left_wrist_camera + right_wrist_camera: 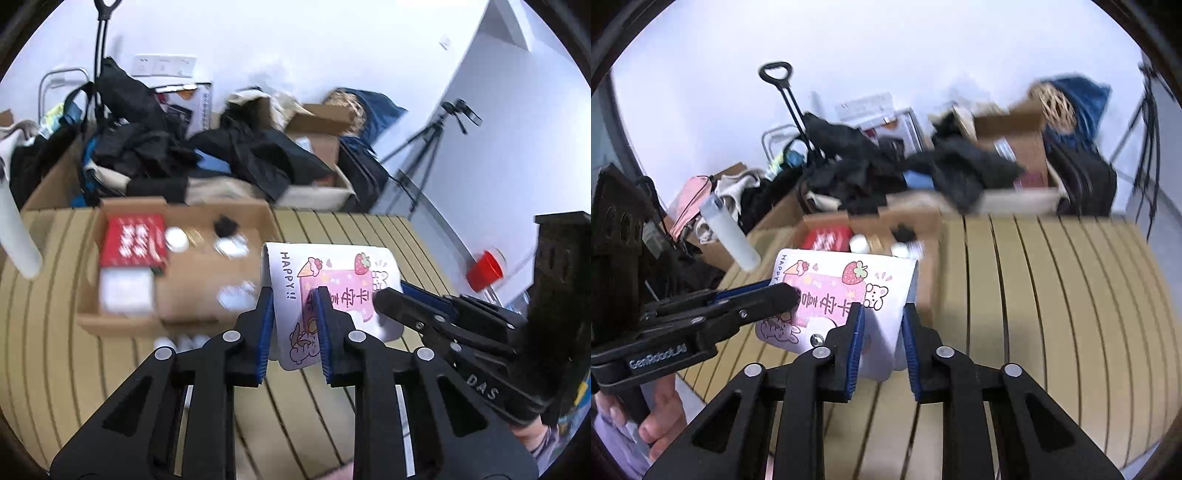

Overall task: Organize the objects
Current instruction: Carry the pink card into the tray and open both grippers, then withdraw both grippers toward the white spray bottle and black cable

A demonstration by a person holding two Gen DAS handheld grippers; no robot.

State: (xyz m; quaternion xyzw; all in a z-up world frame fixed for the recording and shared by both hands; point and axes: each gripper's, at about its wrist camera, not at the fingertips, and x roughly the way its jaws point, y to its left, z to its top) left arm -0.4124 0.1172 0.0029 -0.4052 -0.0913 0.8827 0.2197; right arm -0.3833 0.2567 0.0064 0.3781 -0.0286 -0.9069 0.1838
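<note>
A white box with a pink "HAPPY!!" cartoon label (332, 280) is held above the slatted wooden table (332, 406). My left gripper (295, 306) is shut on its left end. My right gripper (881, 317) is shut on its right end and shows in the left wrist view (391, 295) from the right. The box also shows in the right wrist view (842, 291), with my left gripper (783, 295) on it from the left. An open cardboard box (177, 258) stands on the table behind, holding a red packet (133, 240), a white box and small jars.
A white tube (14, 229) leans at the left. A red cup (484, 269) sits at the right beyond the table. Piled black clothes, cardboard boxes and bags (221, 147) lie behind the table, with a tripod (432, 147) by the wall.
</note>
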